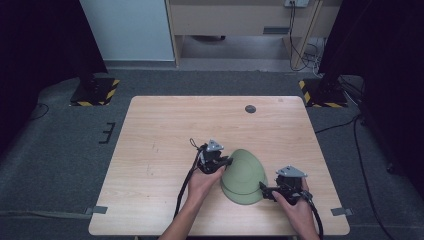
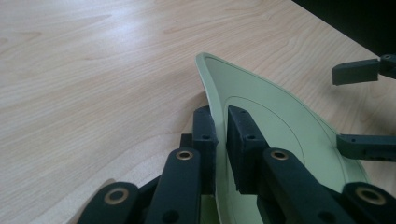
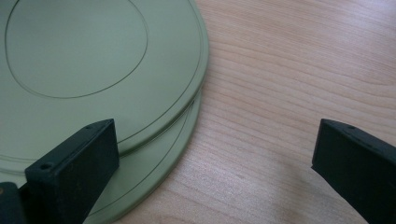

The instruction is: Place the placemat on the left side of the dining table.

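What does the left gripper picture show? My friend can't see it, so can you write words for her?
The left gripper is shut on the raised edge of a pale green mat, its two black jaws pinching it from both sides. The mat curves up off a light wooden table. Farther right, the right gripper waits with its jaws open.

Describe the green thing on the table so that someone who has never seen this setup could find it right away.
On the light wooden table, look at the near half, between the person's two hands. The pale green folded mat lies there, its upper layer lifted by the left tongs shut on its edge, while the right tongs are open at its right edge. It is the sole green item; the dark disc lies at the far edge.
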